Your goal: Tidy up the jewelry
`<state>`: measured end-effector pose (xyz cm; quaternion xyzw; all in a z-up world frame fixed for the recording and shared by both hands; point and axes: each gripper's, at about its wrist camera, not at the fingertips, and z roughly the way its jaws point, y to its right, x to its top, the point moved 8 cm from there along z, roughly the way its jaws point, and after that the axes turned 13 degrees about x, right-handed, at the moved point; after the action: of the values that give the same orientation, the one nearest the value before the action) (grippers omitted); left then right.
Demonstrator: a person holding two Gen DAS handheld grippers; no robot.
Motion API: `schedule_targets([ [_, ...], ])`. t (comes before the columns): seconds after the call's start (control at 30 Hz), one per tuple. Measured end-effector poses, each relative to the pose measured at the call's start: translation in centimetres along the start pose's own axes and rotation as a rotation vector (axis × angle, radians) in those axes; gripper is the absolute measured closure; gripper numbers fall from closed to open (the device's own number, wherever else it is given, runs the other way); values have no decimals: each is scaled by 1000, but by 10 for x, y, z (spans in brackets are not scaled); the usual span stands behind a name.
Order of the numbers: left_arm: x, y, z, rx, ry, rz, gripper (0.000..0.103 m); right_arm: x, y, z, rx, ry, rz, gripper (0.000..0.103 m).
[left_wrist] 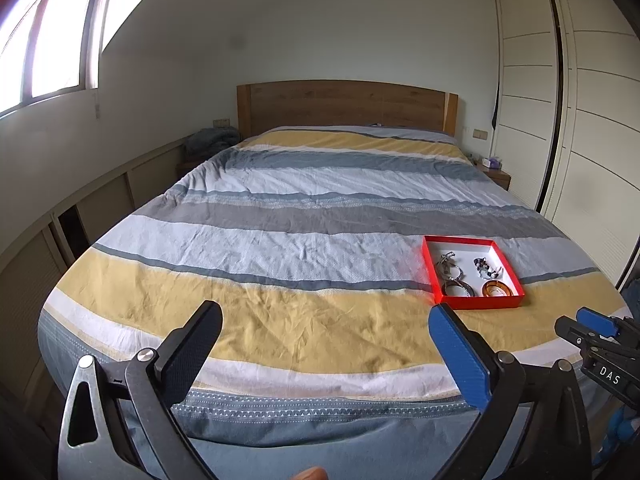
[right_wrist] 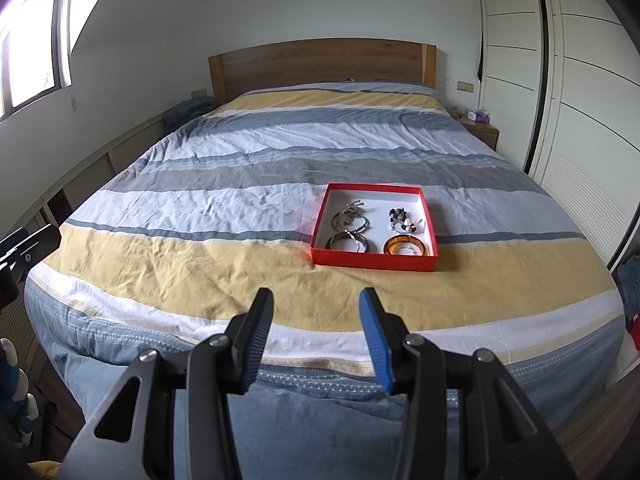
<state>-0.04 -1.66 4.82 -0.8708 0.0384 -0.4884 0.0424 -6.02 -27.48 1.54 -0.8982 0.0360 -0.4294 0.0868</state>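
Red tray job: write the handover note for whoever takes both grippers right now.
Left gripper: jaws wide open, empty, above the near edge of the bed.
Right gripper: jaws open, empty, aimed at the red tray.
The tray sits on the yellow stripe of the cover. Inside it: silver hoops back left, metal bangles front left, beaded bracelet back right, amber bangle front right.
Done: no loose jewelry seen on the cover.
Left: cannot tell; check whether further sorting is wanted.
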Motion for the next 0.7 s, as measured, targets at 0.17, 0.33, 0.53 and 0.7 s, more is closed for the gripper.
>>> schedule_targets([
  [0.17, -2, -2, 3, 6, -10, -2, 1, -2, 1, -1, -5, 2, 3, 60],
  [0.33, -4, -3, 3, 13, -12, -2, 1, 0, 4, 0, -10, 4, 6, 60],
  [0.53, -4, -5, 4, 16, -17, -8, 1, 1, 8, -1, -17, 7, 12, 60],
  [0.7, -5, -6, 4, 20, -20, -7, 1, 1, 8, -1, -17, 7, 11, 60],
])
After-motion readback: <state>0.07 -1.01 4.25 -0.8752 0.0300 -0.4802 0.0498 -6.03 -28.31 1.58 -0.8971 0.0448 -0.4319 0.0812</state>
